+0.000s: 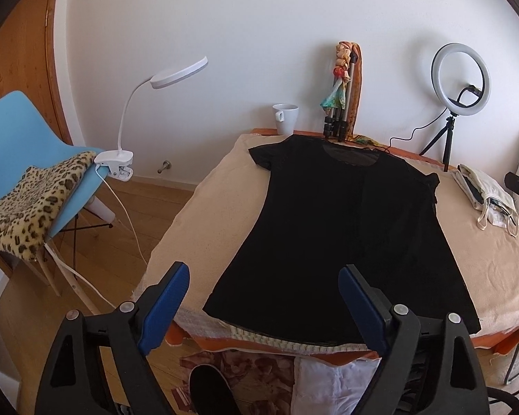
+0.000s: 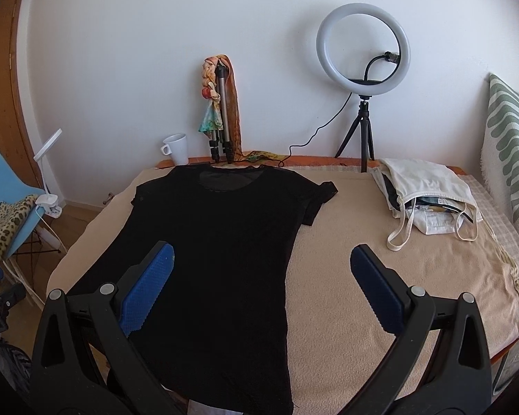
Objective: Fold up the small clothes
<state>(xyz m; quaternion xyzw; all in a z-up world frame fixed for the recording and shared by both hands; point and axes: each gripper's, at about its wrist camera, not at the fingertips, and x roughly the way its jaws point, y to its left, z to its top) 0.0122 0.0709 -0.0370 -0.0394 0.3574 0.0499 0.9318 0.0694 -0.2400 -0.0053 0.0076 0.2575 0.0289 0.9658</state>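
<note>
A black short-sleeved T-shirt (image 1: 339, 228) lies spread flat on a table covered with a beige cloth (image 1: 197, 221), collar at the far side, hem at the near edge. It also shows in the right wrist view (image 2: 211, 259). My left gripper (image 1: 263, 273) is open and empty, hovering over the shirt's hem near the table's front edge. My right gripper (image 2: 261, 252) is open and empty above the shirt's right lower side; its left finger is over the shirt, its right finger over the beige cloth (image 2: 398, 269).
A white mug (image 1: 286, 118), a folded tripod with scarves (image 1: 340, 103) and a ring light (image 2: 363, 48) stand along the far edge. A cream tote bag (image 2: 429, 197) lies at the right. A blue chair (image 1: 20, 159) with a clip lamp (image 1: 128, 131) stands left of the table.
</note>
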